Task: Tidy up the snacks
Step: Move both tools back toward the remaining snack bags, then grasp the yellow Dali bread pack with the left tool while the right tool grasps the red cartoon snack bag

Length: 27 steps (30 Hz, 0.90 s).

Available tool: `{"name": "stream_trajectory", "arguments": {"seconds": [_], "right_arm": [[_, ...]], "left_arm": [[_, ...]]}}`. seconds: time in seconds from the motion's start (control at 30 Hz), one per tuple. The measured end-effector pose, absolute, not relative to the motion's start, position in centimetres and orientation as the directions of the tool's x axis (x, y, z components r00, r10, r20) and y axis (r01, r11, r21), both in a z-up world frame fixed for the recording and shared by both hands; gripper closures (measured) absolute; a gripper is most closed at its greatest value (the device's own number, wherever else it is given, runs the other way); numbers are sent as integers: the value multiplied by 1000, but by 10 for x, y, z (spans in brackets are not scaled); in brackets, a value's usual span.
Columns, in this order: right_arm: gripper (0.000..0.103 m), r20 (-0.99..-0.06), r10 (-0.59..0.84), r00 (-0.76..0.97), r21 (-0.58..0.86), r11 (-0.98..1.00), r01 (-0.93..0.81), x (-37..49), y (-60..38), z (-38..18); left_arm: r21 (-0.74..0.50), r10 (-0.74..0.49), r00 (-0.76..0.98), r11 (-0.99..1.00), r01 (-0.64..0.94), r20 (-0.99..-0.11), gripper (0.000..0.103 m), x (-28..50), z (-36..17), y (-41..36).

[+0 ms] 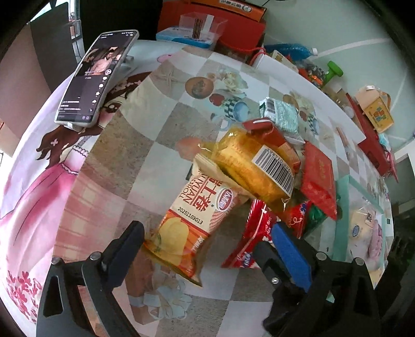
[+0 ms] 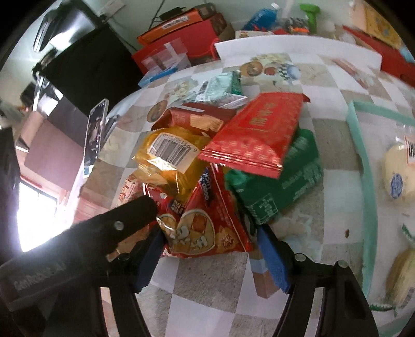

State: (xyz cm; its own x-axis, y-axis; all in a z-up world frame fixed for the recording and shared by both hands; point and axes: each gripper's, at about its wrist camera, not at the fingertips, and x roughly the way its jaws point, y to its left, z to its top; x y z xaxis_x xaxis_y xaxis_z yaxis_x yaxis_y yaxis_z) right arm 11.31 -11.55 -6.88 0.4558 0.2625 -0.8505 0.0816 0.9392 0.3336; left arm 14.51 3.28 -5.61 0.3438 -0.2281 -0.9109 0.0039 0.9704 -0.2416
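Observation:
A pile of snack packets lies on the patterned tablecloth. In the left wrist view my left gripper is open, its fingers either side of the lower end of an orange egg-roll packet. A yellow cracker pack with a barcode lies over the packet's top. In the right wrist view my right gripper is open around the near end of a red snack packet. A red sachet, a green packet and the yellow pack are piled behind it.
A phone on a stand stands at the left. A teal tray with pale bread packs is on the right. Red and orange boxes, a blue bottle and small boxes line the table's far edge.

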Motion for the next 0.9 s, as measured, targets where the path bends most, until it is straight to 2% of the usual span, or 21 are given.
{"name": "stream_trajectory", "arguments": {"seconds": [0.2,0.53,0.57,0.6,0.67,0.73,0.77,0.8,0.87,0.9], "right_arm": [[41,-849,244,469,310,948,68,114,-112,-69],[42,-845,245,475,334,936,111,101,-131,-69],[42,-847,239,475,332,935,121,99,-135,-68],[42,-848,236,474,332,934,130,97,-137,-68],[42,-850,232,473,335,931,146,94,-143,-68],[43,-851,229,472,337,928,158,92,-147,-67],[43,-852,228,471,337,928,162,91,-148,-67],[43,-853,226,470,337,927,166,90,-150,-67],[43,-853,230,468,341,925,166,89,-150,-66],[43,-854,232,466,342,925,167,88,-150,-66]], "left_arm": [[-237,-227,341,971,14,-912,4,145,-56,31],[-216,-200,323,976,-14,-925,4,146,-60,37],[-205,-191,318,979,-14,-929,7,146,-62,36],[-198,-184,315,980,-12,-931,18,146,-63,35],[-188,-175,298,982,-14,-939,34,146,-67,34],[-166,-157,298,986,-7,-941,34,146,-68,32],[-159,-150,301,987,-5,-942,39,146,-68,32],[-154,-145,303,988,-3,-942,49,146,-67,31],[-137,-130,307,991,-3,-943,60,146,-66,31],[-142,-134,309,990,-4,-942,62,146,-65,32]]}}
